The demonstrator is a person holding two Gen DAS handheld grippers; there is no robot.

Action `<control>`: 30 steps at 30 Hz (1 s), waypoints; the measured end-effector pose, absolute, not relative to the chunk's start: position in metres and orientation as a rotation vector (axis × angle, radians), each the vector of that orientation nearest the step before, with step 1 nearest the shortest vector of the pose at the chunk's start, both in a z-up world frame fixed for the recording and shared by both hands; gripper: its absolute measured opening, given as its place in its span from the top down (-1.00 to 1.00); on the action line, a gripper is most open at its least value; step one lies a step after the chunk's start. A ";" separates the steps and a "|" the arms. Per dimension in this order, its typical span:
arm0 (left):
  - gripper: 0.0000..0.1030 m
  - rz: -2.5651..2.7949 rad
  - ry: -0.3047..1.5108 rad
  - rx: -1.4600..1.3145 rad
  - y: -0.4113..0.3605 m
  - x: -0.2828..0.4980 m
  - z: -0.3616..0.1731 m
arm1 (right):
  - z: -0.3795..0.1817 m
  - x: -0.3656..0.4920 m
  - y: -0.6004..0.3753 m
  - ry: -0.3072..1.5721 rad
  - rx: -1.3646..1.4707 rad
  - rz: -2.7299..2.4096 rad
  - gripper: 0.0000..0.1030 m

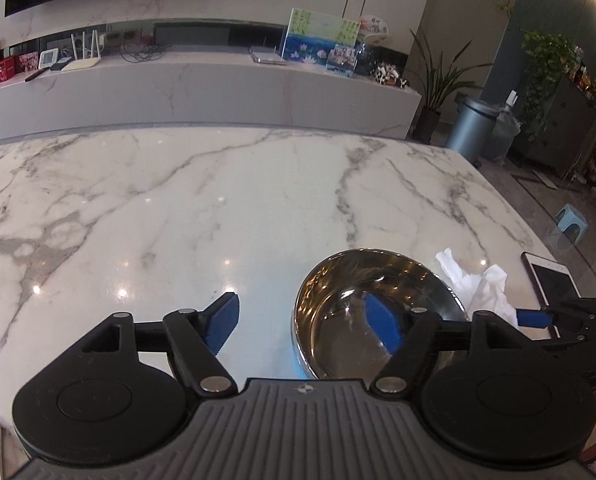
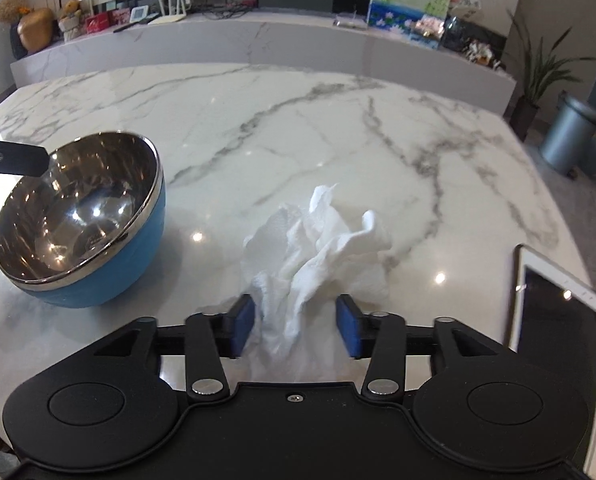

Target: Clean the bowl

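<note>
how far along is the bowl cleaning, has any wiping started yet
Set-up looks done: the left gripper is open astride the bowl's near rim, one finger inside. The open right gripper straddles the crumpled paper towel on the marble table. Gripping the towel and wiping remain.

Black linkage grippers (image 2: 296, 326), silver pivot screws, blue ribbed jaws

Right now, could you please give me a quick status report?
Left gripper open astride bowl rim. Right gripper open around tissue. Tablet off right, clear.
</note>
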State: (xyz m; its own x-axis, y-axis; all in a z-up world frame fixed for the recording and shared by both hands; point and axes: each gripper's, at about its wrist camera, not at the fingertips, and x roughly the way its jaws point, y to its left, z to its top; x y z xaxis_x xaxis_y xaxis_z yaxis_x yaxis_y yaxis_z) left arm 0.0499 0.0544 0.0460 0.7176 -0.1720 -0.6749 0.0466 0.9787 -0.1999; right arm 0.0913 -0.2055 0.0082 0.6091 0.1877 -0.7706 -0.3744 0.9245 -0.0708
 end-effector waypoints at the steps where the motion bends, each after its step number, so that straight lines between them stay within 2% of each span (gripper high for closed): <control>1: -0.43 -0.121 0.753 -0.172 0.054 0.048 0.047 | 0.012 0.089 -0.206 0.841 -0.237 0.313 0.03; 11: -0.50 -0.095 0.706 -0.129 0.042 0.022 0.051 | 0.046 0.045 -0.206 0.663 -0.147 0.317 -0.51; 14: -0.51 -0.090 0.691 -0.119 0.038 0.013 0.051 | 0.047 0.035 -0.204 0.664 -0.134 0.319 -0.86; 30: -0.54 0.020 0.741 -0.184 0.046 -0.002 0.043 | 0.040 0.014 -0.190 0.689 -0.108 0.282 -0.88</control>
